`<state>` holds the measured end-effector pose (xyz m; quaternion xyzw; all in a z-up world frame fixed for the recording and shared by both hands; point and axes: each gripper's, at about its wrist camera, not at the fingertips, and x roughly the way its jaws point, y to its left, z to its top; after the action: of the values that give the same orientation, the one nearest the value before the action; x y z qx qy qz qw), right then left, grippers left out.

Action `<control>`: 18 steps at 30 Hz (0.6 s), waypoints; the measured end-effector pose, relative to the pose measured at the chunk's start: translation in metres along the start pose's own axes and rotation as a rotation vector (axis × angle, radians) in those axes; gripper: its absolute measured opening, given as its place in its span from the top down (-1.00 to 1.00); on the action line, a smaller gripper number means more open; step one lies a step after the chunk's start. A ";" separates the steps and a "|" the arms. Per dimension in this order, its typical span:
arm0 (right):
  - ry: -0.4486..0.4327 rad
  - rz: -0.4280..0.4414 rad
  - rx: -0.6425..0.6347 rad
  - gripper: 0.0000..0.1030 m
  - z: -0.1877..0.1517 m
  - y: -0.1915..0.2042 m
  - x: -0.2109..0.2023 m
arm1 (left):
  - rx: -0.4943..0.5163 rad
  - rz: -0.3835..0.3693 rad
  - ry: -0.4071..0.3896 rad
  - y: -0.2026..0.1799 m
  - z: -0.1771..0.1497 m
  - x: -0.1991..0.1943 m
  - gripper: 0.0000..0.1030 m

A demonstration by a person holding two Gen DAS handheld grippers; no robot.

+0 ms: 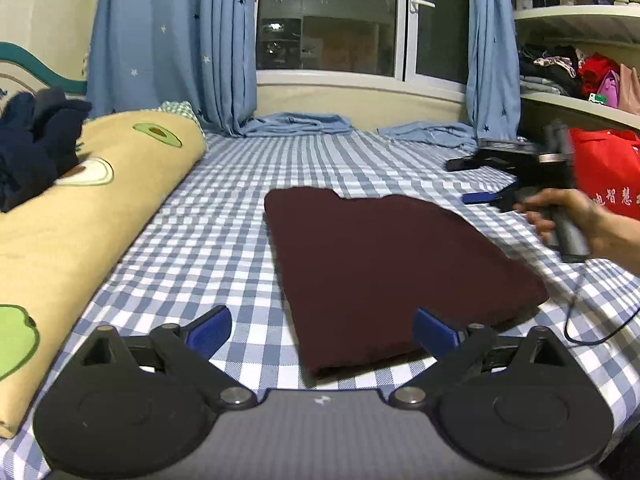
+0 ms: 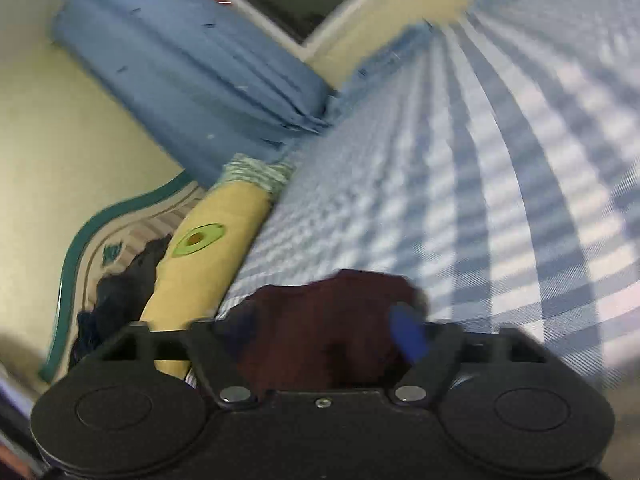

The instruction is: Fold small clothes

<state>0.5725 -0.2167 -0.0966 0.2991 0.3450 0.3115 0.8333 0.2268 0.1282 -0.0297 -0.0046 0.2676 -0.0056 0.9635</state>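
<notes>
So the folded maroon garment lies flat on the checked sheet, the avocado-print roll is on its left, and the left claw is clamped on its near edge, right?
Not quite. The left claw is open, its blue pads spread either side of the near corner of the maroon garment without pressing it, as the left wrist view shows. The rest holds: the garment lies folded on the checked sheet, avocado-print roll on its left.

A: What is being shown on the left gripper [image 1: 322,330]?

B: A black frame with two round discs, silver rivets and blue pads is being shown, with a grey carbon-weave plate between the discs.

A: And the right gripper [image 2: 334,334]?

B: The same black build is being seen, one blue pad blurred. A thin black cable [image 1: 592,320] is being trailed beneath the sleeveless right hand [image 1: 568,216].
</notes>
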 end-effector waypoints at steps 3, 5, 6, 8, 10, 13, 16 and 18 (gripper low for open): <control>0.007 -0.039 -0.113 -0.80 -0.012 0.042 -0.048 | 0.009 0.016 -0.020 -0.005 0.003 -0.013 -0.98; -0.019 -0.062 -0.161 -0.99 -0.024 0.065 -0.081 | 0.020 0.024 -0.036 -0.010 0.005 -0.023 -0.98; -0.029 -0.061 -0.181 -0.99 -0.030 0.075 -0.098 | 0.025 0.025 -0.045 -0.013 0.006 -0.028 -0.98; -0.032 -0.049 -0.218 -0.99 -0.046 0.093 -0.129 | 0.030 0.029 -0.062 -0.018 0.008 -0.036 -0.98; -0.046 -0.072 -0.249 -0.99 -0.062 0.109 -0.154 | 0.026 0.040 -0.081 -0.023 0.010 -0.044 -0.99; -0.039 -0.186 -0.302 -0.99 -0.088 0.135 -0.181 | 0.021 0.041 -0.089 -0.030 0.014 -0.049 -0.99; -0.033 -0.234 -0.389 -0.99 -0.117 0.158 -0.200 | 0.012 0.042 -0.090 -0.035 0.018 -0.051 -0.99; -0.039 -0.223 -0.405 -0.99 -0.131 0.169 -0.210 | 0.003 0.039 -0.076 -0.039 0.020 -0.050 -0.99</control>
<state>0.3007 -0.2263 0.0291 0.0916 0.2900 0.2744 0.9122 0.1940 0.0904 0.0136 0.0020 0.2310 0.0131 0.9729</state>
